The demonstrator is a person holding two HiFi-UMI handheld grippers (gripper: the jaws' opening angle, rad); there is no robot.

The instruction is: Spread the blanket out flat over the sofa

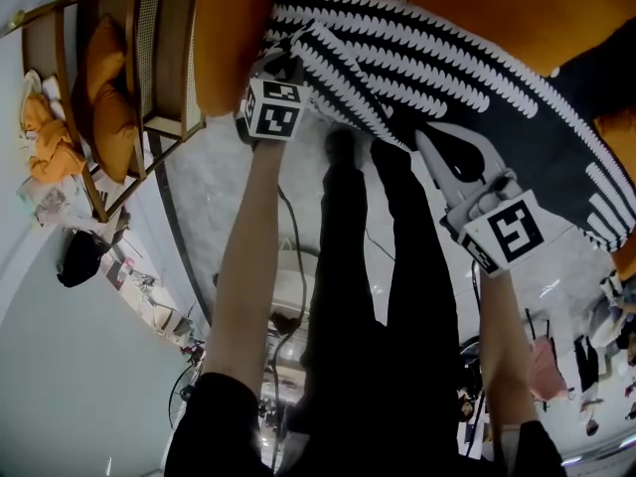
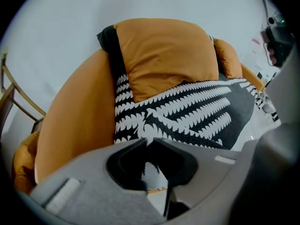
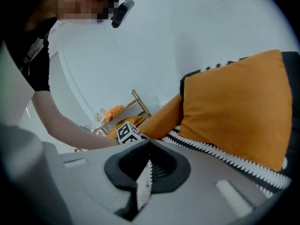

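Had a plain white wall (image 2: 70,22) and pale glossy floor (image 1: 221,199). Kept a wooden chair (image 1: 164,123) with orange cushions (image 1: 107,102) at the left, a dark bag (image 1: 79,257) near.

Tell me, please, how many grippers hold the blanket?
2. The left gripper grips the blanket's near edge beside the sofa arm; the right gripper grips the same edge further right. No others are seen.

Sofa (image 2: 70,125), orange: 1. Blanket (image 2: 197,111), black-and-white: 1. Back cushions (image 2: 164,55) on sofa: 2. Wooden chair (image 1: 149,28): 1. Grippers: 2, namely left gripper (image 2: 149,140) and right gripper (image 3: 149,143).
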